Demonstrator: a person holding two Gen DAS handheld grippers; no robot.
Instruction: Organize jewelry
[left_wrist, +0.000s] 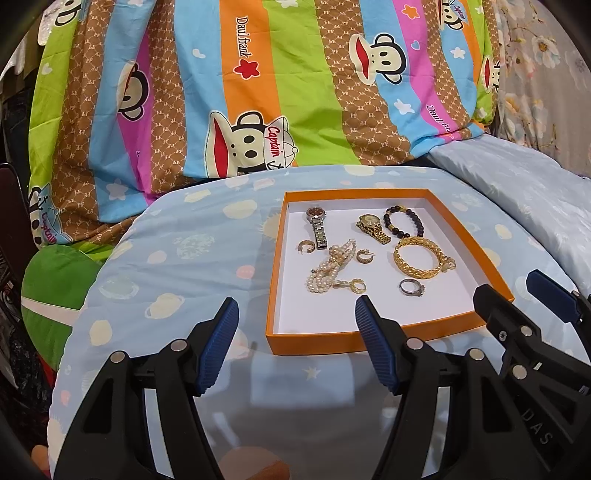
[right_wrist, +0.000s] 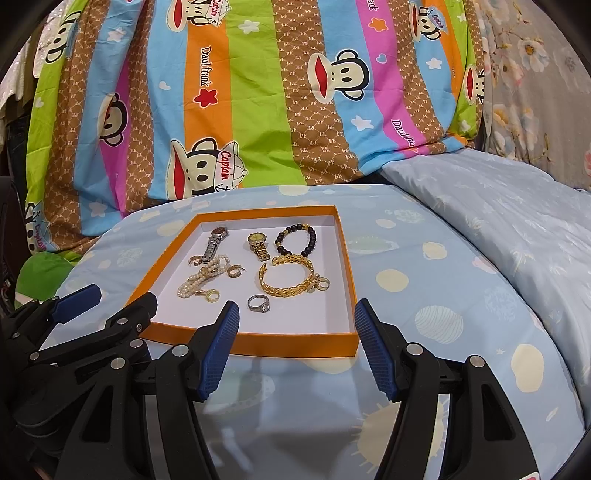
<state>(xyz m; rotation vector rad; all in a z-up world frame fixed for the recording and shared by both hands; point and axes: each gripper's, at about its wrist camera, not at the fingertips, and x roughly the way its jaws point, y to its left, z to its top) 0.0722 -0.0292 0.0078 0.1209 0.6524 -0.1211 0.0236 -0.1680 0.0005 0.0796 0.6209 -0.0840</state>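
Observation:
An orange-rimmed box lid (left_wrist: 273, 280) (right_wrist: 351, 280) with a white floor lies on the pale blue cloth. In it rest a silver watch (left_wrist: 317, 225) (right_wrist: 215, 242), a gold watch (left_wrist: 371, 226) (right_wrist: 258, 245), a dark bead bracelet (left_wrist: 404, 220) (right_wrist: 295, 240), a gold chain bangle (left_wrist: 415, 258) (right_wrist: 288, 282), a pearl strand (left_wrist: 332, 267) (right_wrist: 201, 277), a stone ring (left_wrist: 410, 287) (right_wrist: 258, 304) and several small hoop earrings. My left gripper (left_wrist: 297, 347) hovers open at the lid's near left corner. My right gripper (right_wrist: 297, 347) hovers open over the lid's near edge. Neither holds anything.
A striped cartoon-monkey quilt (left_wrist: 258, 92) hangs behind the padded surface. A pale blue folded duvet (right_wrist: 498, 221) lies to the right. Something green (left_wrist: 55, 280) sits low on the left. The cloth drops away at its rounded left and front edges.

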